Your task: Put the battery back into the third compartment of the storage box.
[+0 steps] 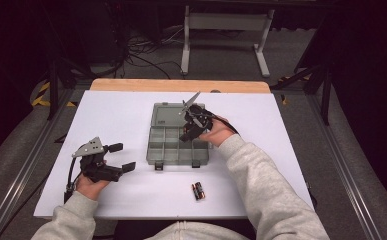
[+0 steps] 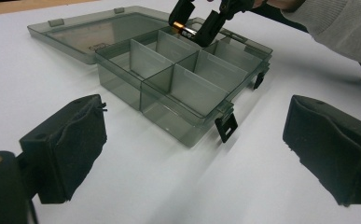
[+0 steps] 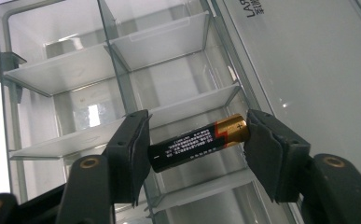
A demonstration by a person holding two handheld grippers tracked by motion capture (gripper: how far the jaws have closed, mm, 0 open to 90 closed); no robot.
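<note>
A clear grey compartment box (image 1: 168, 145) lies open in the middle of the white table, its lid (image 1: 167, 114) folded back. My right gripper (image 1: 189, 131) hangs over the box's far right compartments, shut endwise on a black and gold battery (image 3: 199, 142). The left gripper view shows that battery (image 2: 183, 29) between the right gripper's jaws above the box (image 2: 178, 88). My left gripper (image 1: 122, 156) rests on the table left of the box, open, with nothing between its pads (image 2: 68, 144). Two more batteries (image 1: 198, 190) lie side by side near the front edge.
The white sheet (image 1: 116, 115) covers the table, with a wooden strip (image 1: 181, 85) along its far edge. The box's black latches (image 2: 226, 127) hang down at its front. Beyond the table stand a white frame (image 1: 226, 30) and cables on the floor.
</note>
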